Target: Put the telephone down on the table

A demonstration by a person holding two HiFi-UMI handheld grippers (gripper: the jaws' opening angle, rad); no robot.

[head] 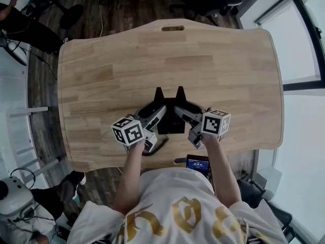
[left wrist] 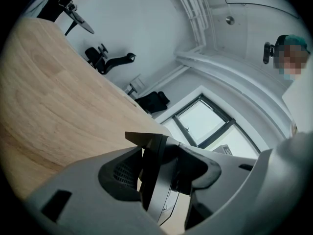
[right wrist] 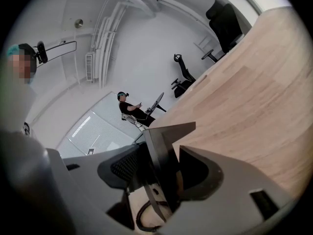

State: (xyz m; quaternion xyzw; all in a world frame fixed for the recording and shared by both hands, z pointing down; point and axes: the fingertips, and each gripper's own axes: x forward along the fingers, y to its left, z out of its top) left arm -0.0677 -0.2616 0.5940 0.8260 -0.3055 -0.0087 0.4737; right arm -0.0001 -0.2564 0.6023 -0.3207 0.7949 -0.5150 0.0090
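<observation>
Telephone (head: 170,117): a black body over the near middle of the bench (head: 152,60), just inside the near edge. Its long axis runs near to far, with two pointed corners at the far end. It sits between my two grippers.

Left gripper (head: 155,117): clamped on the telephone's left flank. Its own view shows a dark edge panel of the set standing between the jaws, which are set wide around it.

Right gripper (head: 187,115): clamped on the right flank in the same manner, pinching a matching dark panel. The coiled cord (right wrist: 142,219) hangs below the jaws in that view.

Both grippers point away from me and slightly downward. Neither is nearer the telephone than the other, so the load is shared.

Governing relation: the bench top lies directly beneath the telephone, with bare wood to the left, right and far sides. I judge the remaining move to be straight down. I cannot tell whether the underside already touches the wood.

Risk, as a judgement: the cord trails toward the near edge and could be trapped under the body.
</observation>
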